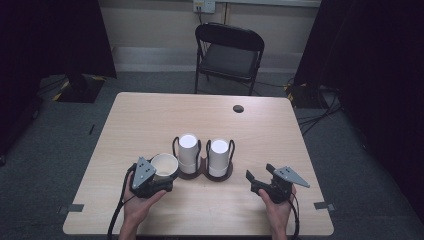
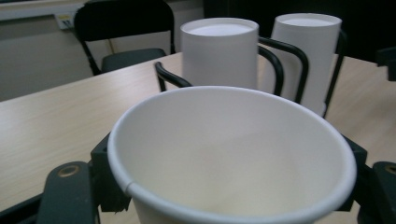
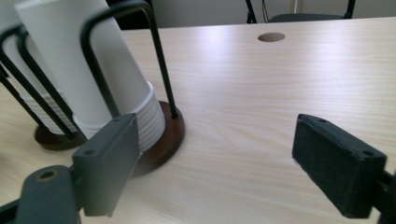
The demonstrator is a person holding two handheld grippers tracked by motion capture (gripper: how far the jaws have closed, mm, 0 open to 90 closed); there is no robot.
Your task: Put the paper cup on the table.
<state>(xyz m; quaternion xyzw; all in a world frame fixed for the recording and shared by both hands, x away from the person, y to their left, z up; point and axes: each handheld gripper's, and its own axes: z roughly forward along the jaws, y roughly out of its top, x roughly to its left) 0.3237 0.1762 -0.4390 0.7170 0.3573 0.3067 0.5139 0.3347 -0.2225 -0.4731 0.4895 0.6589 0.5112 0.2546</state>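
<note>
High view: wooden desk [image 1: 150,120], folding chair [image 1: 229,52] behind it. Mid-desk, two stacks of upturned white cups, left stack [image 1: 188,152] and right stack [image 1: 219,157], each in a black wire holder on a dark round base. Left tongs [image 1: 159,181] grip a single white paper cup [image 1: 164,166], mouth up, just left of the left stack. Right tongs [image 1: 257,181] sit near the desk's front edge, right of the stacks and apart from them, jaws spread with nothing between. Left gripper view: the paper cup [image 2: 233,154] sits close up, a black pad pressed to its wall on either side; both stacks stand behind it. Right gripper view: jaws wide apart over bare desk; the right stack [image 3: 88,70] and its base lie beyond the left-hand jaw.
</note>
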